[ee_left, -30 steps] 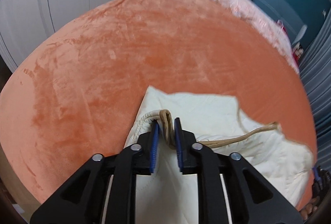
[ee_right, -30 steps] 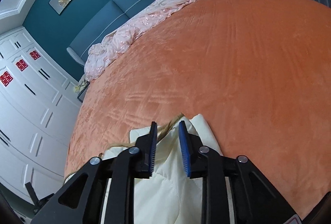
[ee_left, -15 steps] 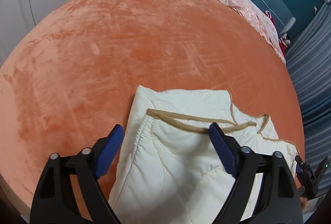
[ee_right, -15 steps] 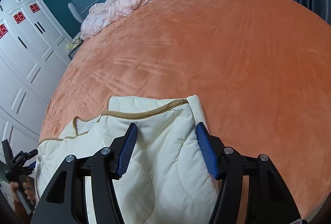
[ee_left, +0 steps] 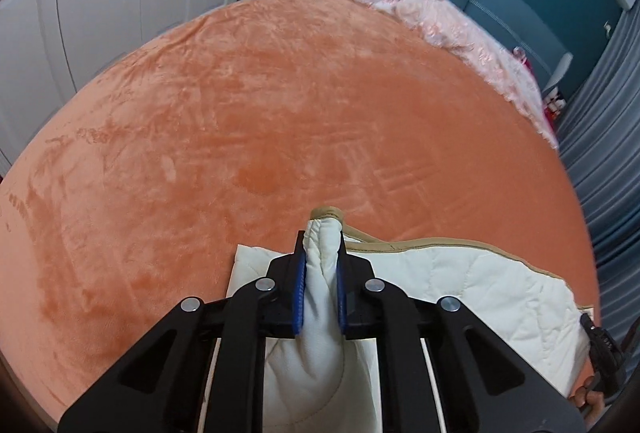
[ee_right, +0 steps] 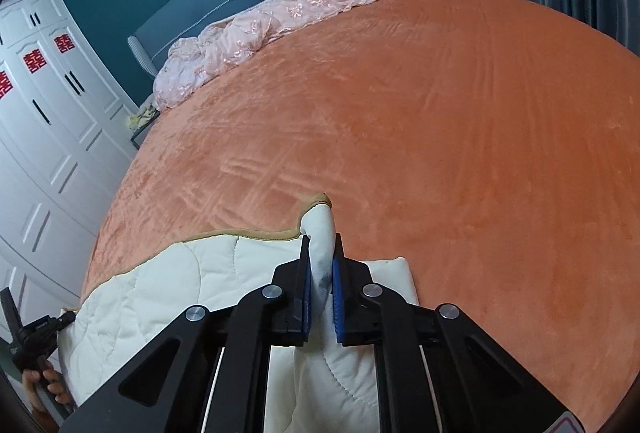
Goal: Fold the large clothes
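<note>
Two grippers, left (ee_left: 321,289) and right (ee_right: 321,287), each clenched on corner of cream quilt (ee_left: 460,285) lying on orange bed (ee_left: 280,113). Risk: bulky padding slips from pads, uneven lift skews fold.

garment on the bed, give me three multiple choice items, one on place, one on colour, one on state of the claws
1. Where does the garment lie?
A. on the orange blanket
B. on the floor
C. on the pink quilt

2. What colour is the garment's trim?
A. red
B. tan
C. black

3. How do both claws stand?
A. both open
B. one open, one shut
C. both shut on the garment

Answers:
1. A, orange blanket surrounds it on the far side.
2. B, a tan band runs along its edge.
3. C, the left claw and right claw each pinch a bunched fold of cream cloth.
</note>
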`<action>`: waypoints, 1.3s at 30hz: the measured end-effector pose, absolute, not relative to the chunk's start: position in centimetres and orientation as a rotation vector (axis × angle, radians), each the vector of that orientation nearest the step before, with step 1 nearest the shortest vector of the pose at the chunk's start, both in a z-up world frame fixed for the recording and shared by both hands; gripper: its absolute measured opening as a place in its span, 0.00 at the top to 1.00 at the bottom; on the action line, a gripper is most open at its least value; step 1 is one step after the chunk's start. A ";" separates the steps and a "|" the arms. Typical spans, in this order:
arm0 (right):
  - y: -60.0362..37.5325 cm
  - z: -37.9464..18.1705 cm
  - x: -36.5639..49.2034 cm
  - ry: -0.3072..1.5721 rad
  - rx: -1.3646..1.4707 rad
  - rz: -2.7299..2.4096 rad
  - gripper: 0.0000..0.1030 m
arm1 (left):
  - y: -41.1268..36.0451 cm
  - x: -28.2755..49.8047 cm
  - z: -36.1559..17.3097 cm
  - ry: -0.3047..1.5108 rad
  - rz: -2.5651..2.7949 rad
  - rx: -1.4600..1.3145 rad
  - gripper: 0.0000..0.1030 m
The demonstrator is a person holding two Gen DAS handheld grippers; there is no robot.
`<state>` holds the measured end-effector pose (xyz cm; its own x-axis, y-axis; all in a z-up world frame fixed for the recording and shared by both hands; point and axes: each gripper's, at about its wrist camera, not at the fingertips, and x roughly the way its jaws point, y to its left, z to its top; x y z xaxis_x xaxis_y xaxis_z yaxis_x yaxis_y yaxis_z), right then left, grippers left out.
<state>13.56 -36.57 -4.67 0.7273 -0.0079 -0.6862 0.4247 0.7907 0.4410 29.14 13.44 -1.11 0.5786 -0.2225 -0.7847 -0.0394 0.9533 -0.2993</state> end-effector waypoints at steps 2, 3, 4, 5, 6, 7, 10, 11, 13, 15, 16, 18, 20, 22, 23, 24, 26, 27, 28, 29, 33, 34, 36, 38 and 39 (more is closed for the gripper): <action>-36.7 -6.3 14.3 0.769 0.626 -0.279 0.92 | 12.8 30.0 -2.8 0.987 -0.071 -0.255 0.89; -36.7 -7.1 14.6 0.789 0.623 -0.288 0.92 | 12.4 30.2 -3.7 1.000 -0.056 -0.231 0.89; -36.7 -7.8 14.7 0.804 0.618 -0.297 0.92 | 12.2 30.3 -4.5 1.011 -0.043 -0.210 0.89; -36.8 -8.4 14.7 0.815 0.616 -0.300 0.92 | 12.0 30.4 -5.4 1.019 -0.033 -0.194 0.88; -36.8 -9.0 14.8 0.824 0.618 -0.300 0.92 | 12.0 30.3 -6.1 1.024 -0.027 -0.190 0.87; -36.8 -9.5 14.9 0.832 0.623 -0.299 0.92 | 12.1 30.3 -6.8 1.028 -0.023 -0.194 0.86; -36.9 -10.9 15.0 0.842 0.636 -0.293 0.91 | 12.6 30.3 -8.4 1.021 -0.020 -0.206 0.84; -36.8 -11.2 15.1 0.843 0.639 -0.293 0.91 | 12.6 30.3 -8.9 1.019 -0.022 -0.211 0.83; -36.6 -11.9 15.2 0.845 0.629 -0.297 0.91 | 12.5 30.2 -9.4 1.000 -0.018 -0.207 0.83; -36.2 -12.3 15.4 0.842 0.611 -0.300 0.90 | 12.1 30.0 -9.7 0.980 -0.008 -0.182 0.83; -36.1 -12.4 15.5 0.840 0.604 -0.302 0.90 | 11.9 30.0 -9.8 0.972 -0.004 -0.173 0.82; -35.9 -12.7 15.6 0.836 0.596 -0.304 0.90 | 12.0 30.1 -10.0 0.963 -0.002 -0.176 0.82; -35.9 -12.8 15.7 0.829 0.601 -0.304 0.90 | 12.1 30.2 -10.2 0.957 -0.005 -0.192 0.81; -36.0 -12.9 15.6 0.821 0.610 -0.305 0.90 | 12.2 30.3 -10.2 0.952 -0.003 -0.194 0.81; -36.0 -13.0 15.6 0.817 0.611 -0.306 0.90 | 12.1 30.3 -10.2 0.952 -0.001 -0.192 0.81; -36.1 -13.0 15.6 0.815 0.613 -0.306 0.90 | 12.1 30.3 -10.2 0.952 0.001 -0.189 0.81; -36.1 -12.9 15.6 0.814 0.614 -0.306 0.90 | 12.0 30.3 -10.1 0.953 0.003 -0.184 0.80; -36.1 -12.8 15.6 0.814 0.616 -0.308 0.90 | 11.9 30.3 -10.0 0.956 0.007 -0.179 0.80; -36.2 -12.6 15.5 0.815 0.617 -0.312 0.90 | 11.9 30.4 -9.8 0.963 0.010 -0.174 0.79; -36.3 -12.0 15.4 0.816 0.614 -0.326 0.90 | 12.0 30.5 -9.4 0.972 0.018 -0.168 0.75; -37.2 -7.2 12.7 0.681 0.597 -0.432 0.76 | 13.7 29.7 -5.5 0.928 0.078 -0.156 0.47; -37.3 -5.6 12.0 0.647 0.578 -0.453 0.76 | 14.2 29.2 -4.0 0.887 0.089 -0.150 0.45; -36.4 -3.2 12.0 0.629 0.535 -0.410 0.76 | 14.2 28.5 -1.2 0.842 0.108 -0.117 0.48; -34.0 -1.6 12.8 0.645 0.514 -0.305 0.77 | 12.7 27.8 1.6 0.799 0.060 -0.109 0.48; -32.5 -1.1 13.5 0.659 0.510 -0.241 0.79 | 11.5 27.6 2.5 0.794 0.011 -0.121 0.48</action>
<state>13.53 -32.47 -1.14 0.7689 -0.0546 -0.6370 0.3699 0.8506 0.3737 27.62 11.55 2.50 0.7014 -0.0354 -0.7118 -0.0555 0.9930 -0.1040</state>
